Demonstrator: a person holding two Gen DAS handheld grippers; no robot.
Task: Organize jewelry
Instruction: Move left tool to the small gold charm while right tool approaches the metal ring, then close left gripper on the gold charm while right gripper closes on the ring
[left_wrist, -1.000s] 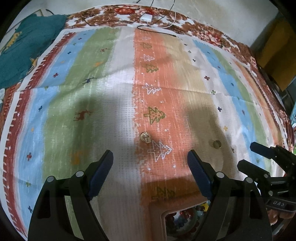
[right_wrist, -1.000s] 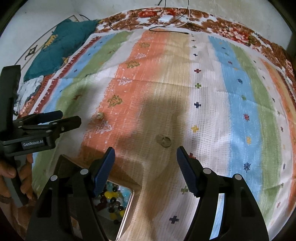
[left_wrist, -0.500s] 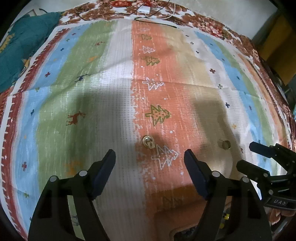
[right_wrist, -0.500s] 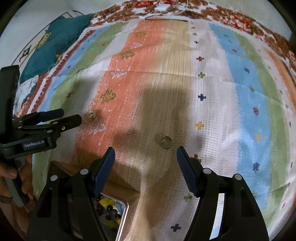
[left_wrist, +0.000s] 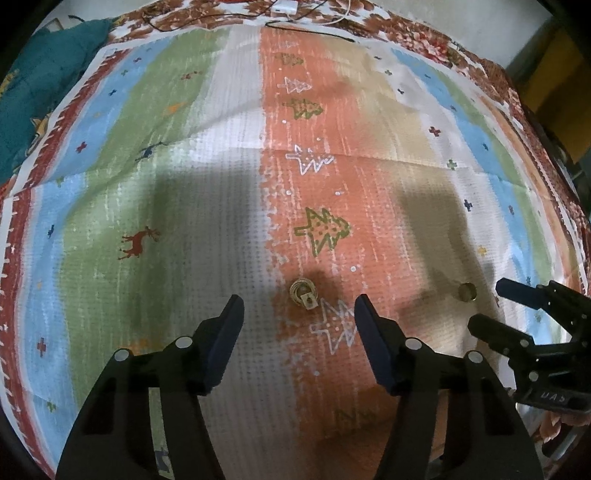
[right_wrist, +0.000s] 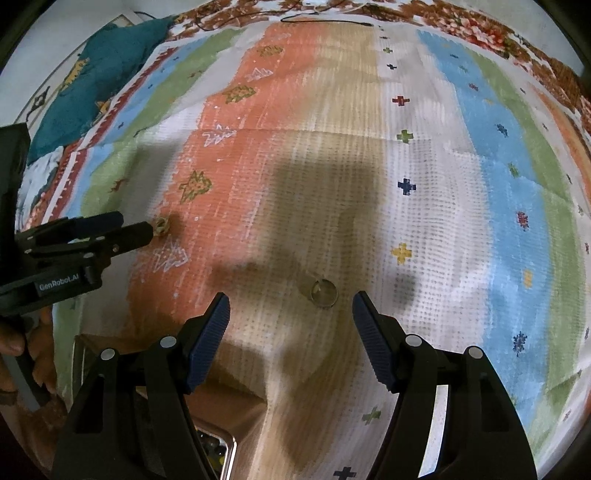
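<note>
A gold ring with a square top (left_wrist: 303, 294) lies on the orange stripe of the cloth, just ahead of my open, empty left gripper (left_wrist: 298, 311); it also shows in the right wrist view (right_wrist: 161, 226). A second plain ring (right_wrist: 323, 291) lies on the beige stripe, just ahead of my open, empty right gripper (right_wrist: 291, 309); it also shows in the left wrist view (left_wrist: 467, 291). Each gripper appears in the other's view, the right one (left_wrist: 495, 306) and the left one (right_wrist: 129, 227).
A striped patterned cloth (left_wrist: 177, 206) covers the surface. A jewelry box (right_wrist: 218, 454) with beads sits at the near edge under the right gripper. A teal cloth (right_wrist: 99, 70) lies far left. Cables and a white adapter (left_wrist: 284, 7) lie at the far edge.
Both grippers have moved forward and down toward the rings. The box with beads has slipped mostly out of view below them. Both stay open.
</note>
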